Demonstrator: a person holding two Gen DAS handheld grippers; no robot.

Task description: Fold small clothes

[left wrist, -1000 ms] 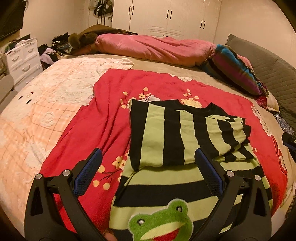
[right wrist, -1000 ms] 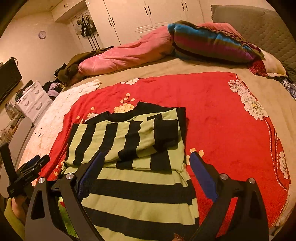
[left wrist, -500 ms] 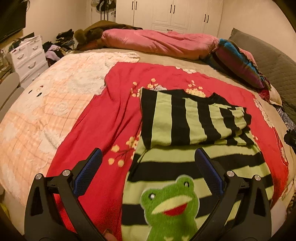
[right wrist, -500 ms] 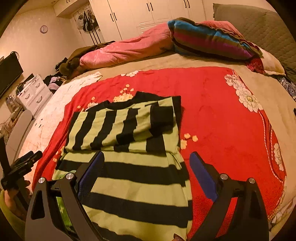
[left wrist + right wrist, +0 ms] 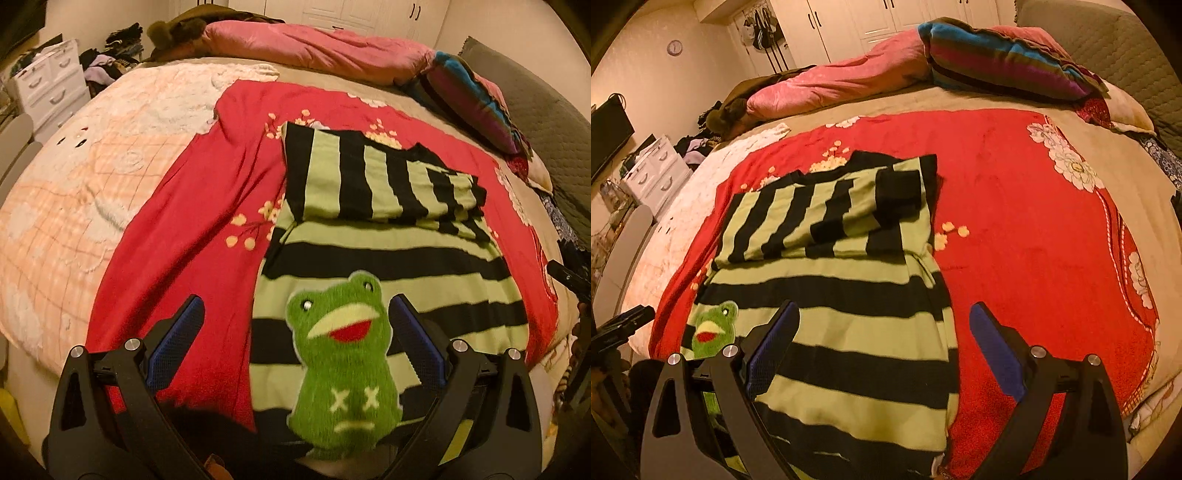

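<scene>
A green-and-black striped sweater (image 5: 384, 236) lies flat on a red flowered blanket (image 5: 192, 221), filling the lower centre of both views, with its sleeves folded across the chest into a neat band toward the middle of the frame. A fuzzy green frog patch (image 5: 343, 365) sits on the near part of the garment — bottom centre in the left wrist view, lower left in the right wrist view. The left gripper (image 5: 295, 332) hangs over that near part with its blue-padded fingers spread wide, one over the red blanket and one over the stripes, clamping nothing. The right gripper (image 5: 886, 339) also stands wide apart — its left finger over the sweater, its right finger over bare blanket past the garment's edge. Beyond the blanket, a pale peach checked cover (image 5: 74, 184) fills the left of the frame, a pink quilt (image 5: 314, 48) runs along the top, and a striped pillow (image 5: 1004, 59) lies at the upper right. White drawers (image 5: 51, 85) stand at the upper left.
</scene>
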